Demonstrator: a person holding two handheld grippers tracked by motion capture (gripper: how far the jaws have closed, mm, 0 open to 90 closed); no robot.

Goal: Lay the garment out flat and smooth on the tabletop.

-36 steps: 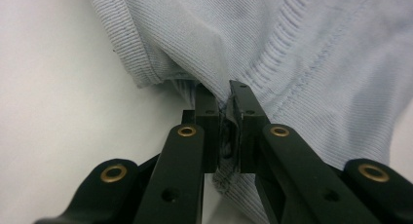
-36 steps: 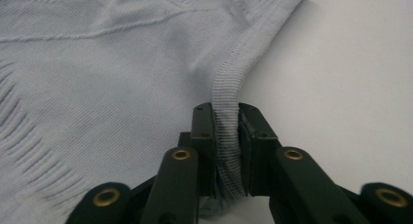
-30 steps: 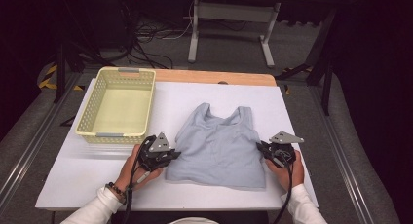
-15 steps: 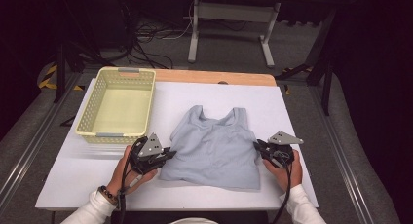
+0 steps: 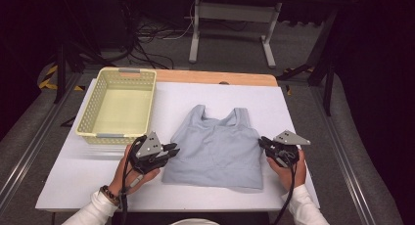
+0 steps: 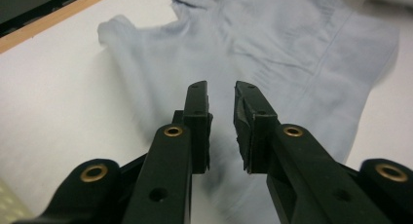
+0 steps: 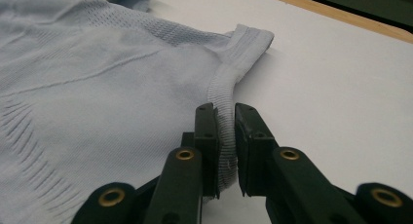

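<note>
A pale blue-grey tank top lies flat on the white table, straps pointing away from the person. My left gripper is at the top's left side edge. In the left gripper view its jaws stand open just above the cloth, with nothing between them. My right gripper is at the garment's right side edge. Its own view shows it shut on the ribbed edge band of the tank top.
A pale yellow plastic basket, with nothing in it, stands at the back left of the table. A wooden strip runs along the far edge. Behind the table are a metal stand and cables on the floor.
The left gripper drew the top's left edge leftward, spreading the garment wider, and now stands open at that edge. The right gripper has kept its place and its hold.
</note>
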